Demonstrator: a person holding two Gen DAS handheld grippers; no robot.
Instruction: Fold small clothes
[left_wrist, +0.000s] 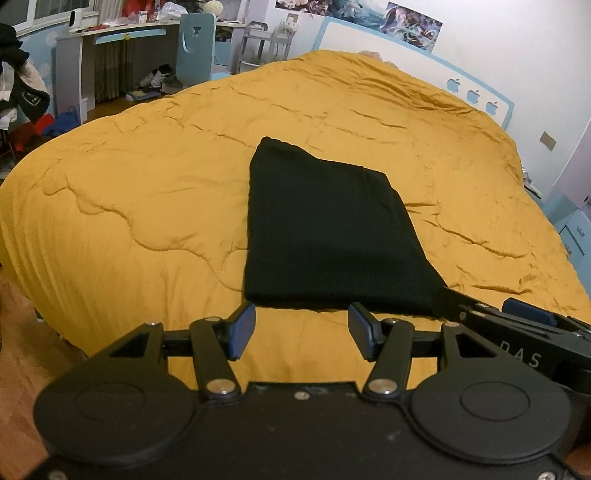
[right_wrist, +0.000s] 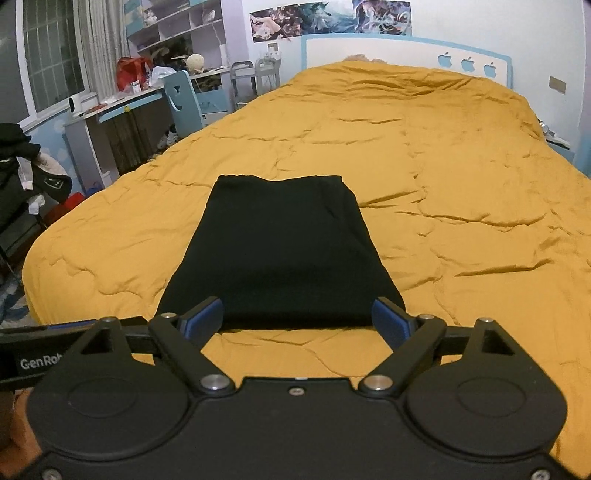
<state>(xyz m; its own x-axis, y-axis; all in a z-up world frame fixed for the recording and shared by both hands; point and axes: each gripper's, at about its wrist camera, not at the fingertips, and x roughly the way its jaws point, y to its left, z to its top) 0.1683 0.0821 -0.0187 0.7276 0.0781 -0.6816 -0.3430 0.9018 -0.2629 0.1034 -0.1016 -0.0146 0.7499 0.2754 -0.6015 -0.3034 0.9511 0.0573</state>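
Observation:
A black garment (left_wrist: 325, 229) lies folded into a flat, roughly rectangular stack on the mustard-yellow quilt (left_wrist: 129, 192). It also shows in the right wrist view (right_wrist: 280, 251). My left gripper (left_wrist: 301, 328) is open and empty, just short of the garment's near edge. My right gripper (right_wrist: 297, 317) is open and empty, its fingertips level with the garment's near edge on either side. The right gripper's body (left_wrist: 524, 328) shows at the garment's near right corner in the left wrist view.
The quilt (right_wrist: 461, 192) covers a large bed with a white and blue headboard (right_wrist: 388, 50). A desk (right_wrist: 110, 122) and a blue chair (right_wrist: 184, 99) stand left of the bed. Dark clothes (right_wrist: 18, 177) hang at the far left.

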